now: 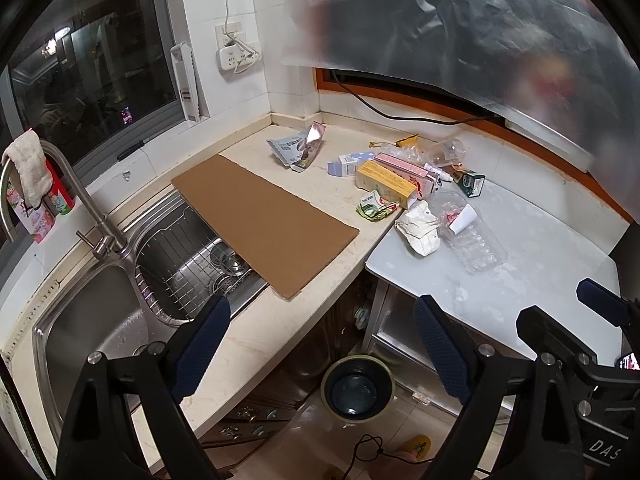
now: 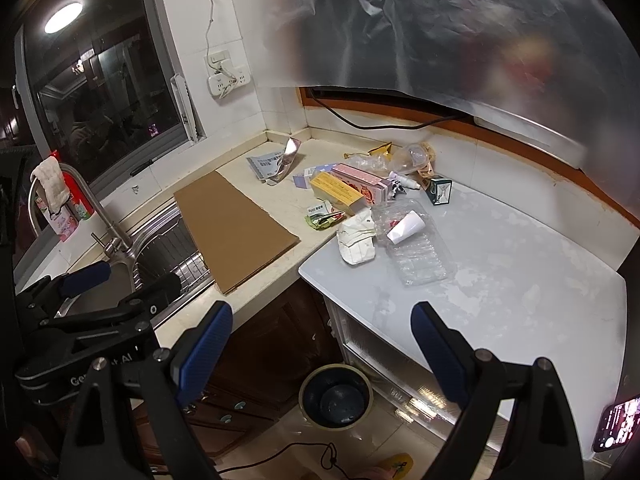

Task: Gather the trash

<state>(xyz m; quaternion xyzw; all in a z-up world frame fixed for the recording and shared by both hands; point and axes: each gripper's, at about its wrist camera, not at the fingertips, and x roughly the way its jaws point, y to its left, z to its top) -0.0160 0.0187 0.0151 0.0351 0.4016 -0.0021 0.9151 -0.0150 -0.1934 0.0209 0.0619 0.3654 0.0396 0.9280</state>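
Trash lies in a heap in the counter corner: a yellow box, a pink box, a crumpled white carton, a clear plastic tray, a green wrapper, a small green box and a silver pouch. A dark bin stands on the floor below. My left gripper is open and empty above the counter's front edge. My right gripper is open and empty, well short of the heap.
A brown cardboard sheet lies over part of the steel sink. A tap with a cloth on it stands at the left. A white table adjoins the beige counter. A cable lies on the floor.
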